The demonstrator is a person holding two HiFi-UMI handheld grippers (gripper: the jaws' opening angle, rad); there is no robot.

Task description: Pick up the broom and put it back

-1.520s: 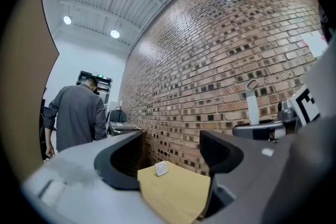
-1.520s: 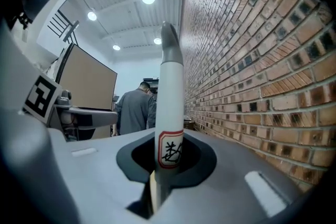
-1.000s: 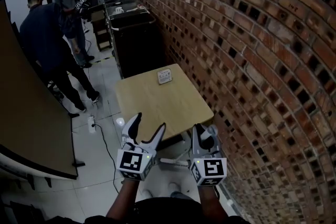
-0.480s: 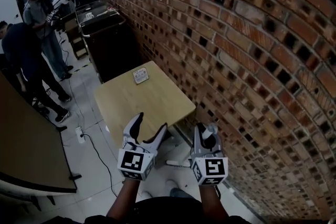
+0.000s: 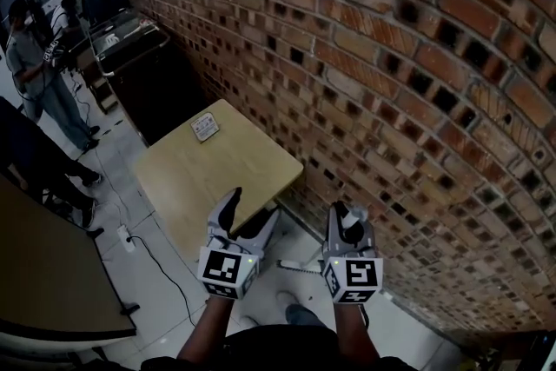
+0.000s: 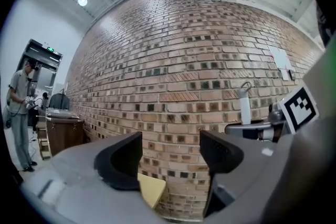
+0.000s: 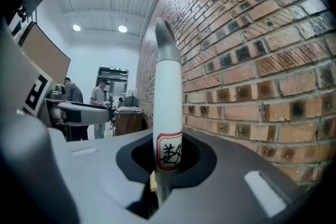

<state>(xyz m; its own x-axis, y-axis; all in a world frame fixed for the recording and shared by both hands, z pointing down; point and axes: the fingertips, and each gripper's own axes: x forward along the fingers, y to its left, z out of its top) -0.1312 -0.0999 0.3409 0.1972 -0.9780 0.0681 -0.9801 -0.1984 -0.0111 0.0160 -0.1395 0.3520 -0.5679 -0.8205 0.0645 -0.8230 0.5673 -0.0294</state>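
Observation:
The broom shows as a white handle (image 7: pixel 169 97) with a grey cap and a red-edged label, standing upright between the jaws of my right gripper (image 7: pixel 167 157), which is shut on it. In the head view that gripper (image 5: pixel 347 226) is at lower right, close to the brick wall (image 5: pixel 391 100), with the handle's cap (image 5: pixel 352 215) sticking up from it. The broom's lower part is hidden. My left gripper (image 5: pixel 246 217) is held beside it, open with nothing between its jaws (image 6: pixel 170 157). From the left gripper view the broom handle (image 6: pixel 245 105) appears at the right.
A wooden table (image 5: pixel 217 178) stands against the wall just ahead, with a small card (image 5: pixel 205 127) on it. A white object (image 5: pixel 300 267) lies on the floor between the grippers. A black cart (image 5: pixel 130 39), people (image 5: pixel 35 74), a brown board (image 5: pixel 43 265) and a floor cable (image 5: pixel 165 265) are at left.
The head view has swung toward the brick wall: table, cart and people slid left and the wall fills more of the view. Both grippers moved along with it, the broom still held.

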